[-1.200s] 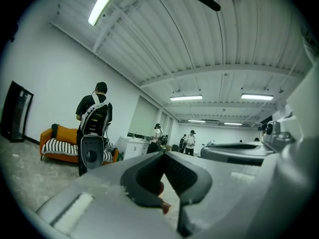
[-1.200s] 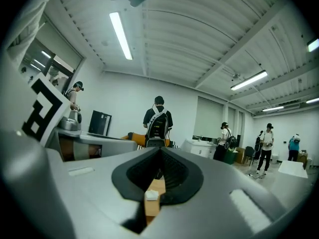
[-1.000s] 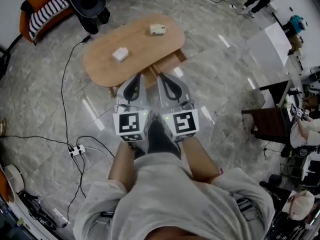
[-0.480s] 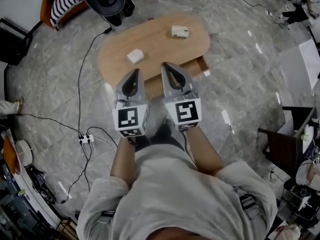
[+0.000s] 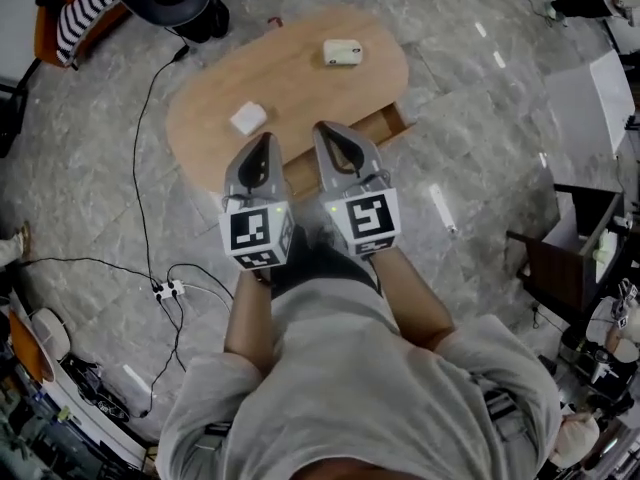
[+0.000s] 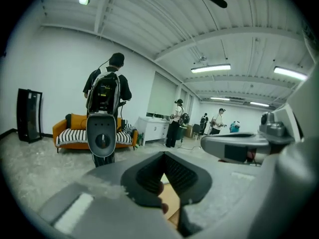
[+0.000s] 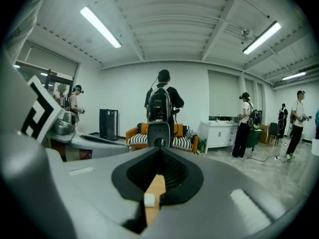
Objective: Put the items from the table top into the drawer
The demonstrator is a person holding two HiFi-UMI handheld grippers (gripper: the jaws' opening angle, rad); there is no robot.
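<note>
Both tools hang side by side over the near edge of the oval wooden table [image 5: 300, 80], tips pointing across it. L gripper [image 5: 266, 140]: jaws together at the tips, nothing between them. R gripper [image 5: 322, 128]: same, jaws closed and empty (only a loop-shaped gap shows behind each pair of tips).

Small white box [image 5: 248, 118] lies on the tabletop just ahead of the L gripper's tip, slightly to its left, not touching it. Cream-coloured item [image 5: 342, 52] sits well ahead of the R gripper, towards the table's far edge and a bit to the right. Drawer [image 5: 388, 125] stands pulled out from under the tabletop, near the R gripper's tip on its right.
</note>
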